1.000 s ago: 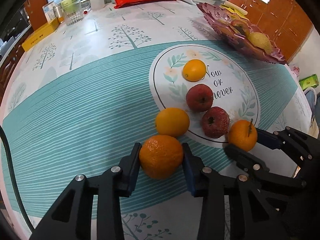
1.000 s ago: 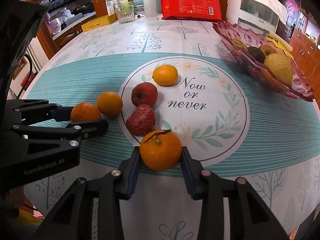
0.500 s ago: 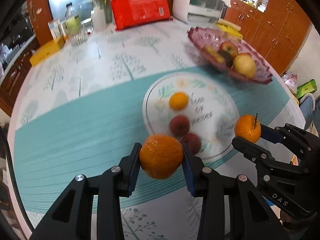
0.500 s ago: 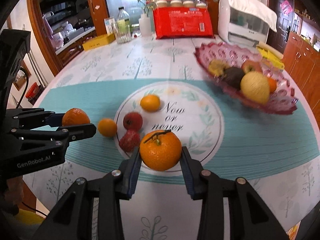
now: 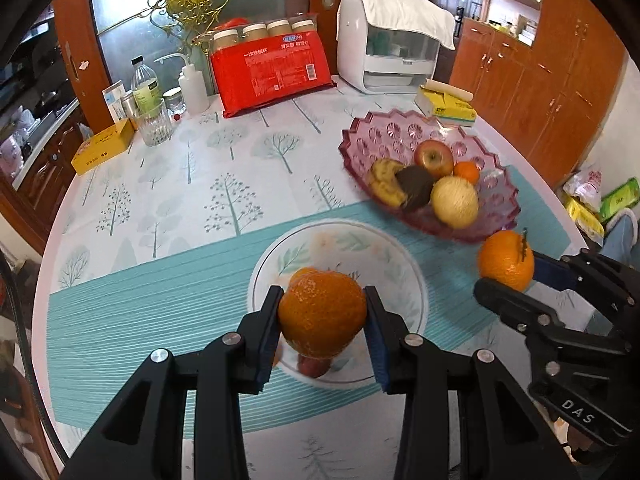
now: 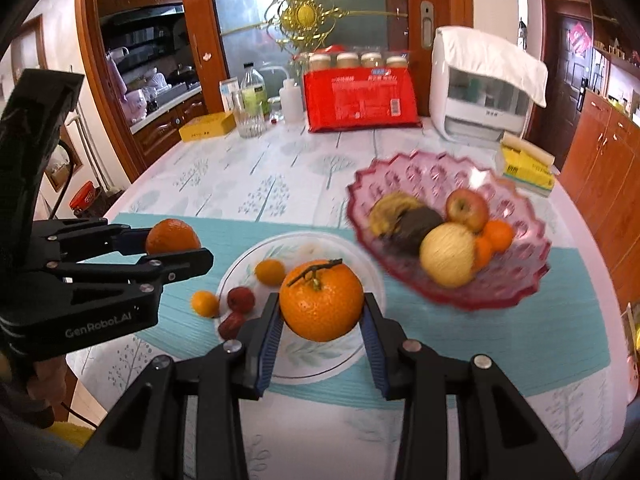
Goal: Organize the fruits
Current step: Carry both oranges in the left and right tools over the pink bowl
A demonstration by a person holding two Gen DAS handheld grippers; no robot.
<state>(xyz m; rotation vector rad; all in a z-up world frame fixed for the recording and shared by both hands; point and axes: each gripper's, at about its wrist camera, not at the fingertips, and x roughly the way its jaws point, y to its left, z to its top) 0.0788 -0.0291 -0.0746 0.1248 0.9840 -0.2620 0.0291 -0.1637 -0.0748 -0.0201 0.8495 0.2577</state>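
Note:
My left gripper is shut on a bumpy orange, held in the air above the round printed placemat. My right gripper is shut on an orange with a stem, also lifted off the table. Each gripper shows in the other's view: the right gripper at the right, the left gripper at the left. Down on the mat lie a small orange and two red fruits; another small orange sits just off its left edge. The pink glass fruit bowl holds an apple, a pear and other fruit.
At the table's far side stand a red package, a white appliance, bottles and a glass, a yellow box and a tissue pack. Wooden cabinets line the right. A hand grips the left tool.
Both grippers have risen off the table with their oranges still clamped. The mat and its fruit now lie farther below, and the fruit bowl has come into full view.

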